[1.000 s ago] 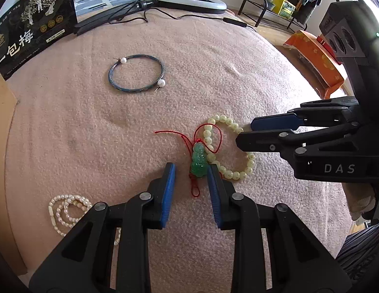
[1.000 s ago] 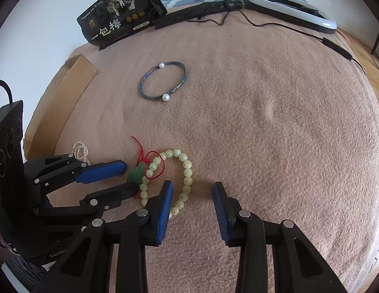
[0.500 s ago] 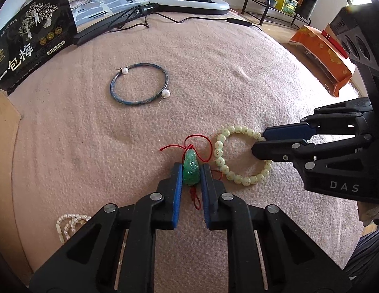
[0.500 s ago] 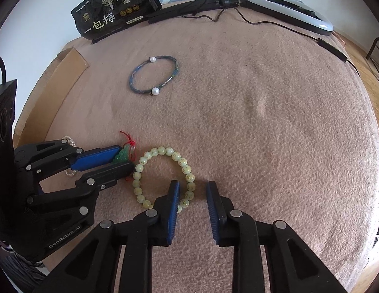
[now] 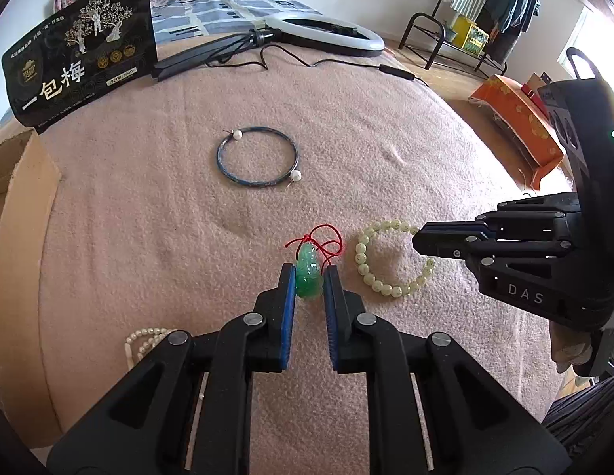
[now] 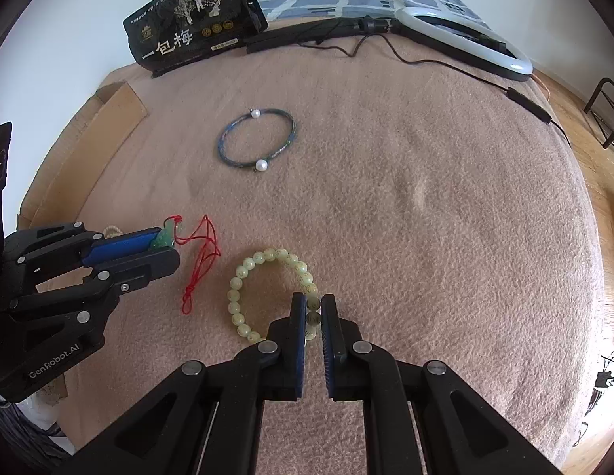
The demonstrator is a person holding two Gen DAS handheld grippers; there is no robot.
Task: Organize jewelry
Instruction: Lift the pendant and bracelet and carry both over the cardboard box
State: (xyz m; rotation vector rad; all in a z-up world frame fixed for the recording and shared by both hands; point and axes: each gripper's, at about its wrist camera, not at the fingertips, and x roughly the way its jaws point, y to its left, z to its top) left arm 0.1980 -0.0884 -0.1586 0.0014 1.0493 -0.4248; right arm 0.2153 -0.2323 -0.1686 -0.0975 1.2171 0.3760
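Green jade pendant sat clamped between the left gripper pads, its red cord trailing over the pink blanket. Beside it, near the blanket's front edge, the right gripper pinched the pale bead bracelet.

On the blanket, the pendant lies left of the bead bracelet, the bangle farther back.
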